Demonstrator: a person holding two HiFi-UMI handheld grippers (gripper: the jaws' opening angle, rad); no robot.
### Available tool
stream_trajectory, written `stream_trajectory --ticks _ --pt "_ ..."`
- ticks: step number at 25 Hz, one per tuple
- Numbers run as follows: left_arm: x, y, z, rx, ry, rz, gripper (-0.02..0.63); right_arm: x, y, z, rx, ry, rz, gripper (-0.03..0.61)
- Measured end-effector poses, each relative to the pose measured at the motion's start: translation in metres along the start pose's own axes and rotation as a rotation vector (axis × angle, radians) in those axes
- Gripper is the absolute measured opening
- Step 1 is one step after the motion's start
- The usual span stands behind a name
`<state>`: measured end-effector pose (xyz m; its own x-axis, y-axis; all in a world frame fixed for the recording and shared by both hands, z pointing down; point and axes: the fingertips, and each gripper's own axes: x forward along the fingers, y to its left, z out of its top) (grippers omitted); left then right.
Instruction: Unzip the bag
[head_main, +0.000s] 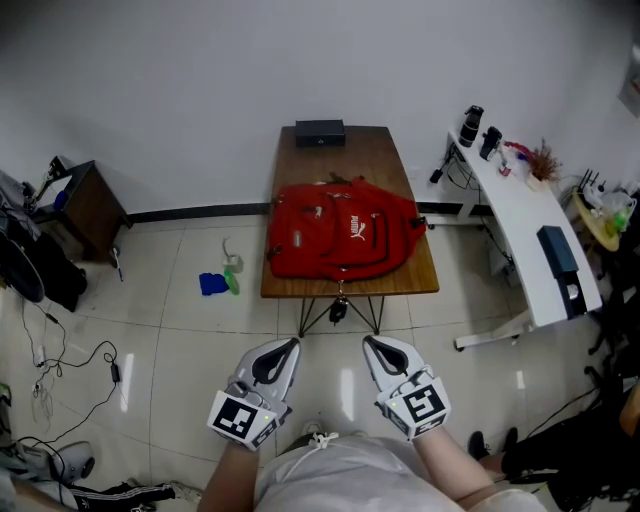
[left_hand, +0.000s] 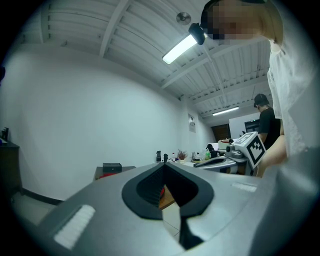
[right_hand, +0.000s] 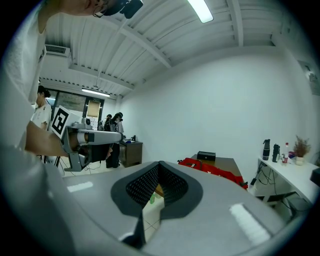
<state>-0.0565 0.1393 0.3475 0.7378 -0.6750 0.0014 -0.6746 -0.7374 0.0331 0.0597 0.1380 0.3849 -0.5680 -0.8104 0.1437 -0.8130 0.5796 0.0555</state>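
Observation:
A red backpack (head_main: 343, 229) lies flat on a small wooden table (head_main: 352, 156) in the middle of the head view, its zippers closed as far as I can see. Both grippers hang close to my body, well short of the table's front edge. My left gripper (head_main: 291, 344) is shut with nothing in it, and so is my right gripper (head_main: 370, 342). In the left gripper view the jaws (left_hand: 164, 165) meet at their tips and a sliver of the red backpack (left_hand: 106, 175) shows far ahead. The right gripper (right_hand: 159, 163) view shows the red backpack (right_hand: 216, 169) on the table beyond its closed tips.
A black box (head_main: 320, 132) sits at the table's far end against the wall. A white desk (head_main: 530, 235) with bottles stands to the right, a dark cabinet (head_main: 88, 205) to the left. Blue and green items (head_main: 216, 284) and cables (head_main: 70, 365) lie on the tiled floor.

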Motion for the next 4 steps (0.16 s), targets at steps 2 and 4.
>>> stream_trajectory --ticks 2,4 --pt "-0.0008 -0.0011 -0.0013 -0.004 0.006 -0.005 0.006 -0.001 0.0016 -0.0015 0.002 0.002 -0.001 0.008" --pt "-0.0031 -0.0021 -0.0034 -0.008 0.016 -0.01 0.006 -0.002 0.0052 -0.0039 0.007 0.007 0.001 0.007"
